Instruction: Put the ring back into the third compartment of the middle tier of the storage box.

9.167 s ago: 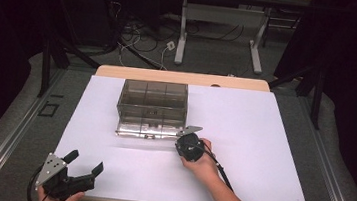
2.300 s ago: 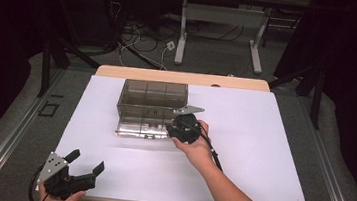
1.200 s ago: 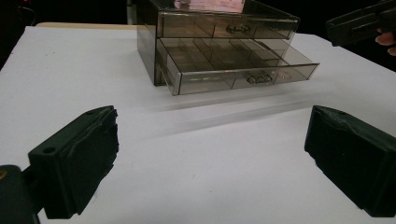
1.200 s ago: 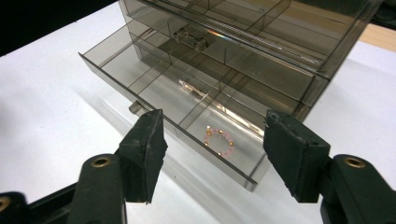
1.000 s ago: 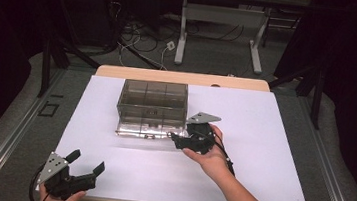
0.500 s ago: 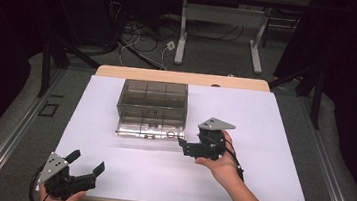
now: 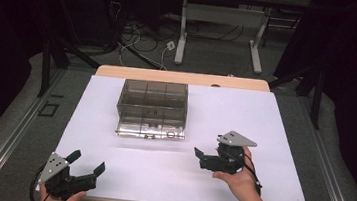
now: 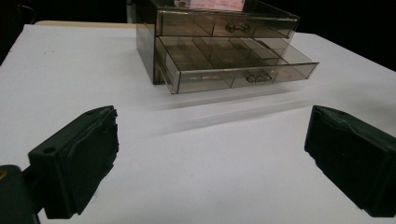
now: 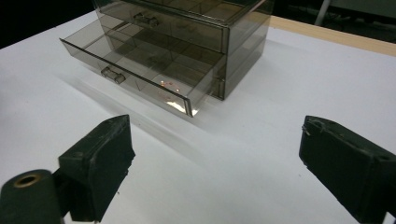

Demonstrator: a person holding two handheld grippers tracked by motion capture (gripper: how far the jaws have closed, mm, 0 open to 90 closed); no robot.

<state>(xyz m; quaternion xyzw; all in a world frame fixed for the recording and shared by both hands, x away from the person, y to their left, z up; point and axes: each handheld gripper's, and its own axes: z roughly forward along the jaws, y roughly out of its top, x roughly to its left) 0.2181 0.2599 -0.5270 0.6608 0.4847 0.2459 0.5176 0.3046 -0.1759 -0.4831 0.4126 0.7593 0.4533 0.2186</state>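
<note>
- High view: a smoky clear drawer box [image 7: 152,108] is sitting at the centre of the white surface [image 7: 275,120], its lower drawer [image 7: 150,130] poking out toward the bottom of the frame. The right hand-held gripper [image 7: 202,158] is hovering at lower right, well apart from the box, jaws spread wide and holding nothing. The left hand-held gripper [image 7: 88,163] is idling at the lower left edge, also wide and empty.
- Left gripper view: the box [image 8: 215,35] is filling the upper middle, lower drawer [image 8: 233,63] open. Its compartments are looking empty to me, though the tinted walls are making that hard to judge.
- Right gripper view: the drawer's small handle [image 9: 113,74] is showing at upper left. I am guessing the drawer step is in hand; next would be lining up squarely on that handle or front.
</note>
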